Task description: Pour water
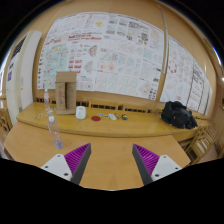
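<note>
My gripper (112,163) is open and empty above a wooden table (110,155). Its two fingers with purple pads (150,157) stand wide apart with only bare table between them. A clear plastic bottle (53,133) stands on the table ahead and to the left of the left finger. A taller clear bottle (46,100) stands further back on the left. A white cup (81,112) sits on the far table (120,125) beside a brown cardboard box (66,92).
A black bag (179,115) lies at the right end of the far table. Small items (110,117) lie mid-table there. Wooden chairs (205,145) stand at the right. A wall covered in posters (120,50) is behind.
</note>
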A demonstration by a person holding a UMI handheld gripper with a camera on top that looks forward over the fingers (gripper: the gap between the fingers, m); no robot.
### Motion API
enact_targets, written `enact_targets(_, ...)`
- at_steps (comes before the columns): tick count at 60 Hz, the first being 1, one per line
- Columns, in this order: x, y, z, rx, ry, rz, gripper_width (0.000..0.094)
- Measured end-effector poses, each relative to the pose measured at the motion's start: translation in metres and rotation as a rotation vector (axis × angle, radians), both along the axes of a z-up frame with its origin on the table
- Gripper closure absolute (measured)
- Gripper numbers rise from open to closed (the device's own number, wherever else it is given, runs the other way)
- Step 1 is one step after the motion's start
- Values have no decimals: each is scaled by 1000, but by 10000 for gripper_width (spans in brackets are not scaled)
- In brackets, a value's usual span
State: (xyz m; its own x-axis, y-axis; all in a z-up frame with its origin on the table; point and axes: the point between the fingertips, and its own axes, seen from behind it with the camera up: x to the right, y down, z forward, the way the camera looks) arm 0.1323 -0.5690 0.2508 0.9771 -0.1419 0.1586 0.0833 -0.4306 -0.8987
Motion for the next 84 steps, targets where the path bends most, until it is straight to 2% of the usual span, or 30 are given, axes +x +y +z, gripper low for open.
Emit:
enact_targets(6,-3,-11,-23,-47,-1,11,82)
enact_targets(13,-34,-23,-79,-97,2,36,81)
enact_targets(25,-128,-9,-155,-144,54,109,81)
enact_targets(40,-261,120,-172,-12,121,191,84)
enact_targets(55,-291,252,-187,77,125,147,124)
enact_targets(62,-291,281,-199,83,109,137,202)
enact_targets(65,-290,289,-203,90,93,150,393)
enact_targets(66,-290,289,-203,96,86,152,421)
enact_targets(71,-291,291,-201,112,81,159,453)
enact_targets(78,-296,292,-200,104,64,175,566)
enact_targets(80,-297,292,-200,98,62,181,551)
enact_targets(81,-298,291,-200,94,60,185,590)
enact_targets(84,-300,293,-197,95,58,195,591)
